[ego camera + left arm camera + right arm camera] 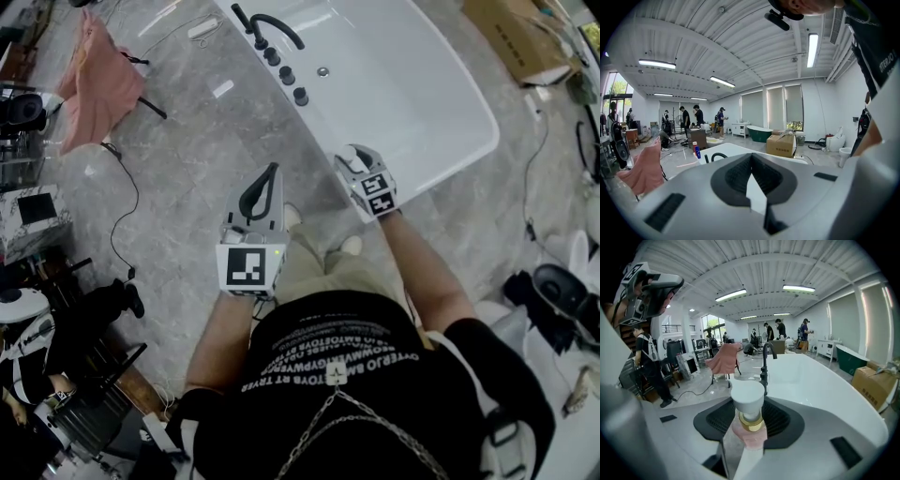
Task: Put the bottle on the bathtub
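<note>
- Right gripper [352, 161]: we hold its jaws spread round the upright bottle [749, 404], apparently freeing it on the tub [820, 385] rim beneath.
- Left gripper [273, 171]: closed, empty, alongside, clear of the placing.

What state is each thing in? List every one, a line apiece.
right gripper: jaws apart, bottle between them.
left gripper: jaws shut, empty.
bottle: upright, cap on, at the bathtub's edge.
bathtub: empty, no water in it.
faucet: not running.
pink cloth: draped over a stand.
</note>
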A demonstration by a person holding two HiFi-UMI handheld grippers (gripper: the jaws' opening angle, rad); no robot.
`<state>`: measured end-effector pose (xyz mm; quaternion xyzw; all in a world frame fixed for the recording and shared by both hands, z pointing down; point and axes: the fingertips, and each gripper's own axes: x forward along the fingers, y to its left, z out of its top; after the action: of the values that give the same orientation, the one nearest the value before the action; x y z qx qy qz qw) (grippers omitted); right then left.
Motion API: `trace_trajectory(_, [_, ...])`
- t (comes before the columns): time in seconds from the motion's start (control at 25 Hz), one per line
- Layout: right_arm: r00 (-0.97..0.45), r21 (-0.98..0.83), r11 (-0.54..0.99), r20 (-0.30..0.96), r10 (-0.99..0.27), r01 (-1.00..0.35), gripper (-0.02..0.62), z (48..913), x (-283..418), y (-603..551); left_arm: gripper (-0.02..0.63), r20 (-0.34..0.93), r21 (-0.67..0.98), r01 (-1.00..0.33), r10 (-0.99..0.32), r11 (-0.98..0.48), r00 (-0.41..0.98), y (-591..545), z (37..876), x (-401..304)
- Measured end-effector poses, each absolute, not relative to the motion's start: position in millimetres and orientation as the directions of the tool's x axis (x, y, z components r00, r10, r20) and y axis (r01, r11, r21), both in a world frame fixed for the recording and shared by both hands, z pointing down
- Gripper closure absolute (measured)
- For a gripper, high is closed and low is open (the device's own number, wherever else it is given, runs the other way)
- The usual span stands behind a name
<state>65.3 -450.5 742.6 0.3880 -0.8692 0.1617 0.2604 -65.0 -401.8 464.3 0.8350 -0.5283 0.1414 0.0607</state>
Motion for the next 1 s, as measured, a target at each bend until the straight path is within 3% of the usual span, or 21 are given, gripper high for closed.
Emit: trace_trajectory(1.0, [-0.527,-0.142,0.624,0.695,-0.490,-0.768,0.417,727,98,-407,0.603,0.251,-0.071,-0.903,-0.883,-0.425,0.396,-400,430,-66])
